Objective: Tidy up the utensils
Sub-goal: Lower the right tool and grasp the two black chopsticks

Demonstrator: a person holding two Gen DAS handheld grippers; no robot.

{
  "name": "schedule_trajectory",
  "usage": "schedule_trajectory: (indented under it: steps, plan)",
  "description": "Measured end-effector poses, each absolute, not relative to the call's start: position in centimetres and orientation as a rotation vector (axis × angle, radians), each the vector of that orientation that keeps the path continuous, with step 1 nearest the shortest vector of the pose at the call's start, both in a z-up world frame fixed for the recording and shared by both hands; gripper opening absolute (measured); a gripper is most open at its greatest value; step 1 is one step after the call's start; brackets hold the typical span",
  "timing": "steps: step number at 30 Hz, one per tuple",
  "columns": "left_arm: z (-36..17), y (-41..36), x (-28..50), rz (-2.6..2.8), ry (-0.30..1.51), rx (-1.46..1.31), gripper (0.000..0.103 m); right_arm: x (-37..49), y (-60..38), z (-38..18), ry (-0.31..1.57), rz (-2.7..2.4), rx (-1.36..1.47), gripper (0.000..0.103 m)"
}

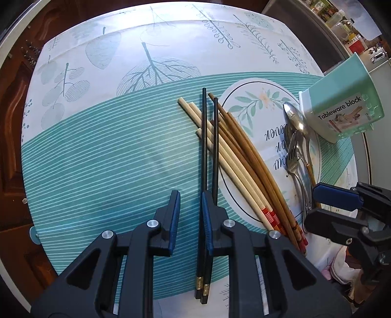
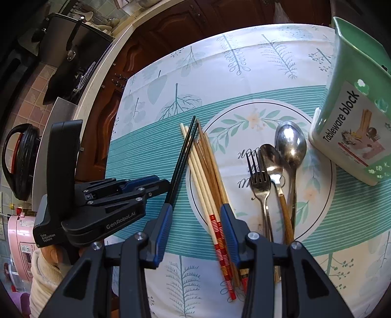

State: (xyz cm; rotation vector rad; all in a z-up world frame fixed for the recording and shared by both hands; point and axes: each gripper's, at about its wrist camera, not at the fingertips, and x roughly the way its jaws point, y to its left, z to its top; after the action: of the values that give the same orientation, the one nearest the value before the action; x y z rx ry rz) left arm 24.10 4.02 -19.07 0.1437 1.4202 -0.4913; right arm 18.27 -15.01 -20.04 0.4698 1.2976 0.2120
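Note:
Two black chopsticks [image 1: 204,156] lie on the tablecloth beside a bundle of pale and brown wooden chopsticks [image 1: 242,161]. My left gripper [image 1: 190,205] is open low over the cloth, its right finger touching the black pair. Spoons and a fork [image 1: 297,144] lie right of the bundle. A mint "Tableware block" holder [image 1: 342,102] stands at the far right. My right gripper [image 2: 195,217] is open, jaws straddling the wooden chopsticks [image 2: 210,186]. The black chopsticks [image 2: 182,159], fork [image 2: 260,186], spoons [image 2: 289,146], holder [image 2: 354,117] and left gripper [image 2: 156,183] show in the right wrist view.
The table edge [image 2: 117,102] drops to dark wooden cabinets [image 2: 105,127] at the far side. A counter with pots [image 2: 70,61] lies beyond. A pink appliance [image 2: 19,239] stands at the left. Shelves with jars [image 1: 342,22] are behind the holder.

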Motion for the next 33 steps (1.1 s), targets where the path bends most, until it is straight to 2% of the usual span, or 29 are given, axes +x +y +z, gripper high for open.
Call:
schedule_trajectory:
  steps: [16, 24, 33]
  plan:
    - [-19.3, 0.8, 24.3, -0.499, 1.428, 0.239, 0.016, 18.5, -15.2, -20.7, 1.309, 0.210, 0.501, 0.041]
    - [-20.7, 0.3, 24.6, -0.477, 1.445, 0.257, 0.005, 18.8, -15.1, -21.1, 1.319, 0.204, 0.511, 0.041]
    - [-21.1, 2.1, 22.5, -0.416, 1.443, 0.171, 0.004, 20.3, -14.2, -21.3, 1.326, 0.212, 0.582, 0.041]
